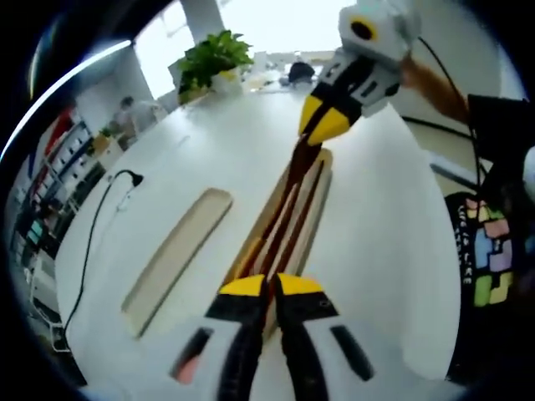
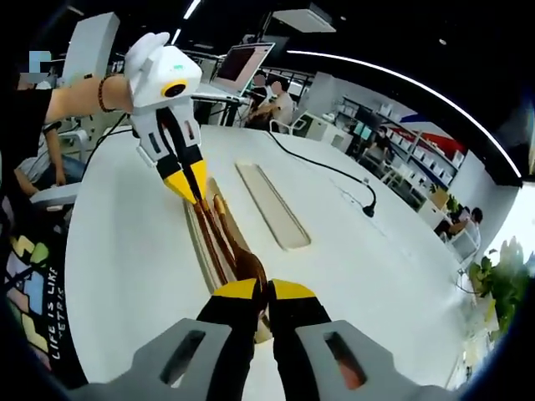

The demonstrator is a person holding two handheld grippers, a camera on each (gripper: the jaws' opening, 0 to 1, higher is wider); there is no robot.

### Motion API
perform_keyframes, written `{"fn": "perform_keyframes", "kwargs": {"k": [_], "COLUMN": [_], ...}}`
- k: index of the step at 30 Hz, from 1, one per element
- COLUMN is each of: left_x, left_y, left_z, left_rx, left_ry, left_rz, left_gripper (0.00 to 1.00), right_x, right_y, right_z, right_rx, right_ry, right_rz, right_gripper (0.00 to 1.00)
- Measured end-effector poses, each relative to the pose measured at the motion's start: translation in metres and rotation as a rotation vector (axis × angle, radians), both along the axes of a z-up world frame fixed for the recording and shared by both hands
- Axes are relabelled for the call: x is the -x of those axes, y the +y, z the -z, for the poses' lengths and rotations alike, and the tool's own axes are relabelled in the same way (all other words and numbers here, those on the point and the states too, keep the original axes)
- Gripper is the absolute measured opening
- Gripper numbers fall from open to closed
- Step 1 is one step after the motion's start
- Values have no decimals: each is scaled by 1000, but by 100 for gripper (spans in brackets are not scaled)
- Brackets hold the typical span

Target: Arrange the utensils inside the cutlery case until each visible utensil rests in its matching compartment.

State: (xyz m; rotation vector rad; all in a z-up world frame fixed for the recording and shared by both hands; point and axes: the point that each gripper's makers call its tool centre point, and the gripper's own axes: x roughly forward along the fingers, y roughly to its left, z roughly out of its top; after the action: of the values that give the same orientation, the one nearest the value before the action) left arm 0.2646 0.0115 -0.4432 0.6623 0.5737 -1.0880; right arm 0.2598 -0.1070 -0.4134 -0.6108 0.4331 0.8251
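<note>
Utensils, dark brown and long, lie along the wooden case on the white table, stretched between the two grippers. The left gripper is clenched on their near end, and the right gripper is clenched on the opposite end. A flat wooden lid lies just left of the case. I judge the placing is underway but not finished, because both grippers hold on.

Left tongs and right tongs apparently closed.
</note>
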Motion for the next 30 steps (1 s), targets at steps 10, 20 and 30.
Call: {"fn": "perform_keyframes", "kwargs": {"k": [10,20,30], "left_x": [0,-12,-26], "left_y": [2,7,16], "left_z": [-5,-13,-4], "left_rx": [6,0,-51], "left_ry": [-19,-60,-74], "left_rz": [-5,-55,-103], "left_gripper": [3,3,3], "right_x": [2,2,0], "right_y": [7,7,12], "right_z": [-3,2,2], "right_rx": [11,41,-94], "right_ry": [-3,15,85], "right_rz": [-32,-29,0], "right_gripper": [3,3,3]}}
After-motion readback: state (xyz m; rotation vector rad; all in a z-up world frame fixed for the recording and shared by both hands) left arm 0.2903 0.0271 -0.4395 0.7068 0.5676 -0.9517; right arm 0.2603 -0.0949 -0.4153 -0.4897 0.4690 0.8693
